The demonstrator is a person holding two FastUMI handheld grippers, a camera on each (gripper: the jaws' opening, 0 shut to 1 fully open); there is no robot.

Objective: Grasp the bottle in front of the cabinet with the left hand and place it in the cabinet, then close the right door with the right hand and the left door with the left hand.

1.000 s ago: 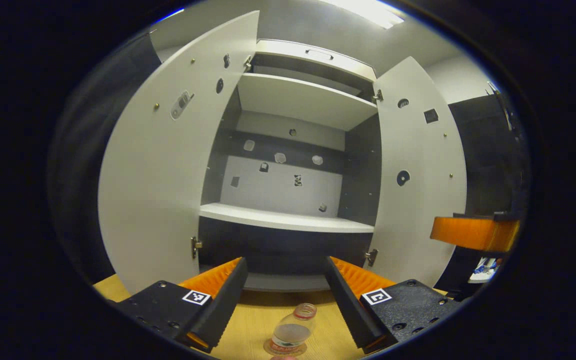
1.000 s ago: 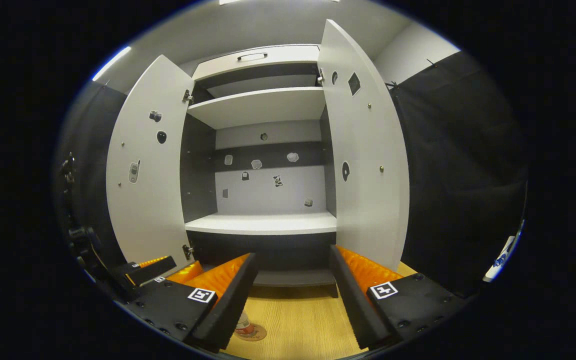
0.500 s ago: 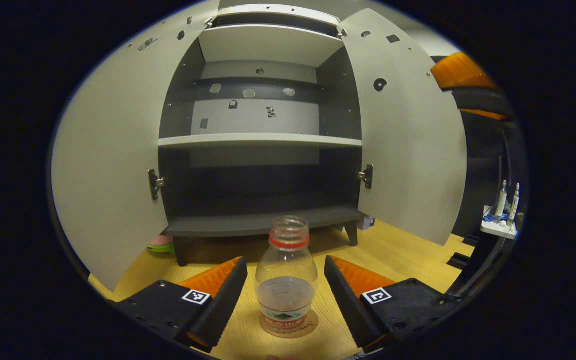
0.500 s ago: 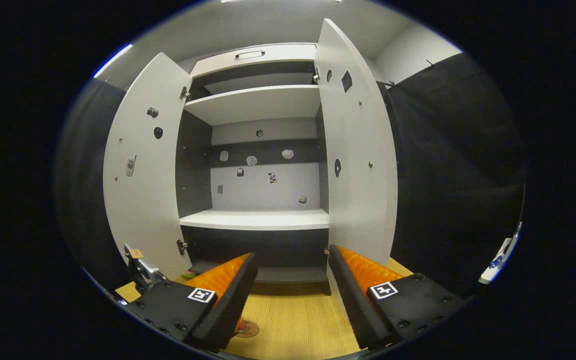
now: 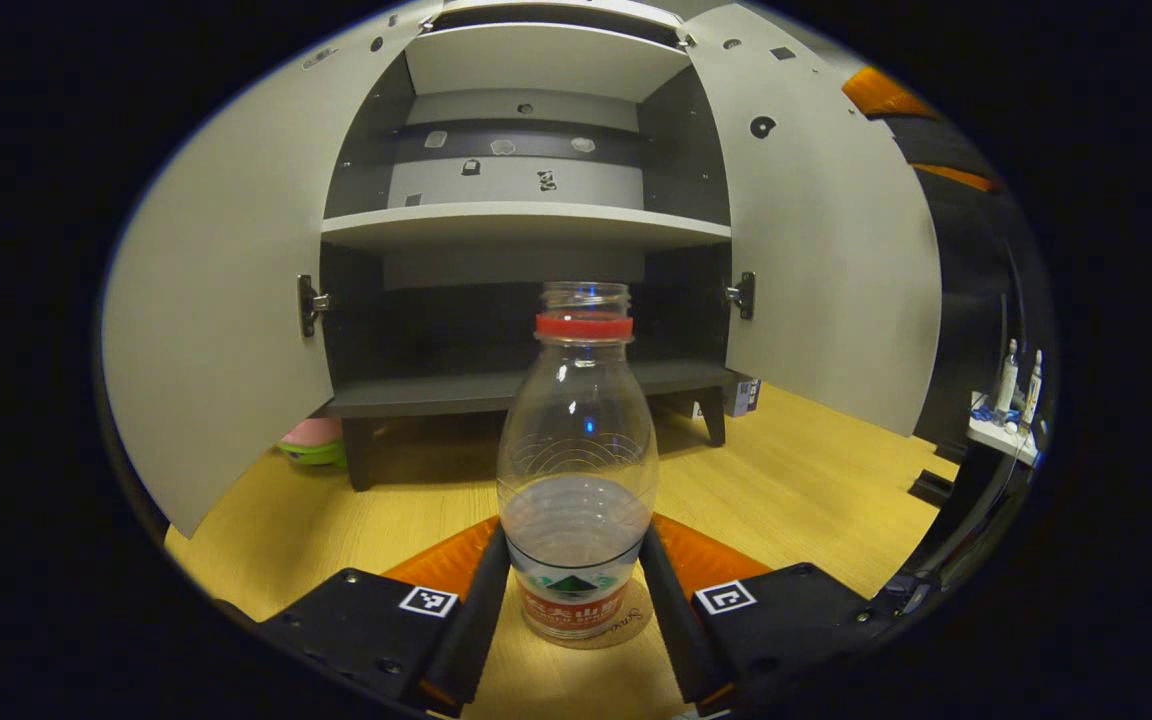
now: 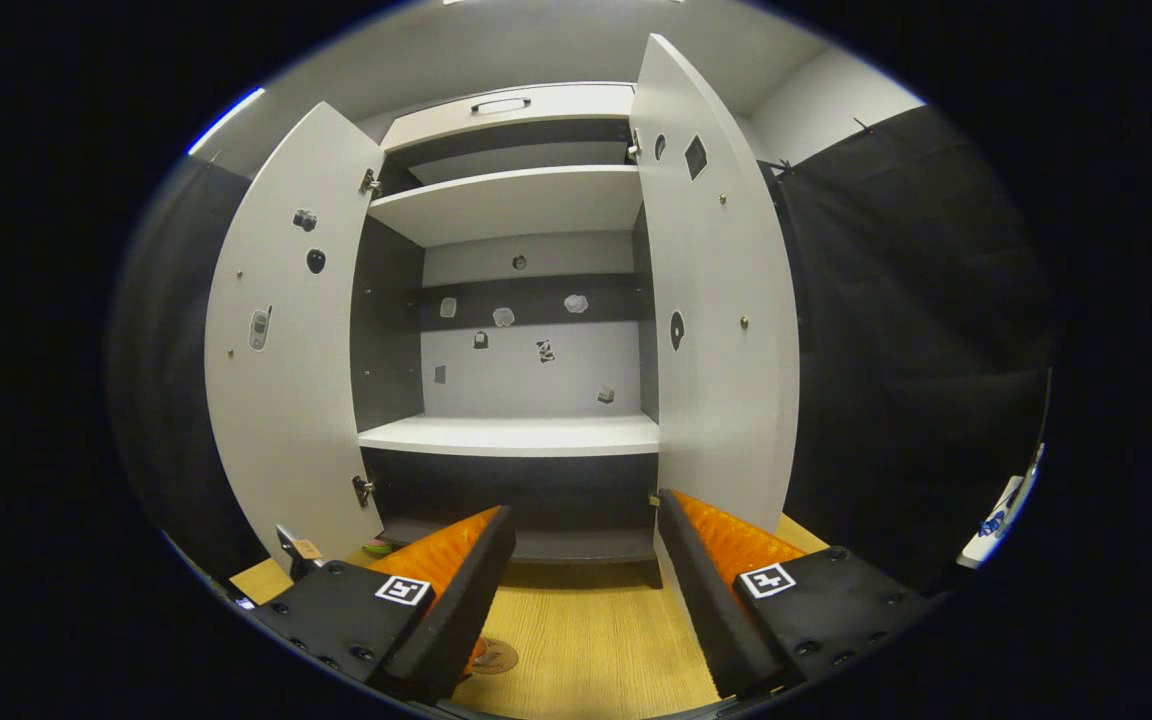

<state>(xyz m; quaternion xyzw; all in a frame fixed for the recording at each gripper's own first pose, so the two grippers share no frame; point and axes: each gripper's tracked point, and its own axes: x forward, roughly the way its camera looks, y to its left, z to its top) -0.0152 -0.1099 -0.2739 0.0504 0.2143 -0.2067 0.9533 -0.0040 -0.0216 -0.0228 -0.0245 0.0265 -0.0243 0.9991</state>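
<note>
Left claw [image 5: 574, 590] stood narrowed around the bottle [image 5: 576, 480] base before the cabinet [image 5: 526, 225], contact uncertain; squeeze low and evenly before lifting.

Clear bottle [image 5: 577, 470] upright, cabinet [image 5: 526, 225] doors open

**Booth with wooden floor, dark drapes and pale ceiling**

The floor [image 5: 796, 470] is light yellow wood with a visible grain. Black cloth [image 6: 916, 330] hangs as the booth's wall on the right side of the right gripper view, and more dark cloth [image 6: 161, 330] covers the left side. Above, the ceiling [image 6: 536, 40] is pale grey, with a bright strip light [image 6: 223, 122] at its left edge. A white wall section [image 6: 826, 95] shows at the upper right corner.
</note>
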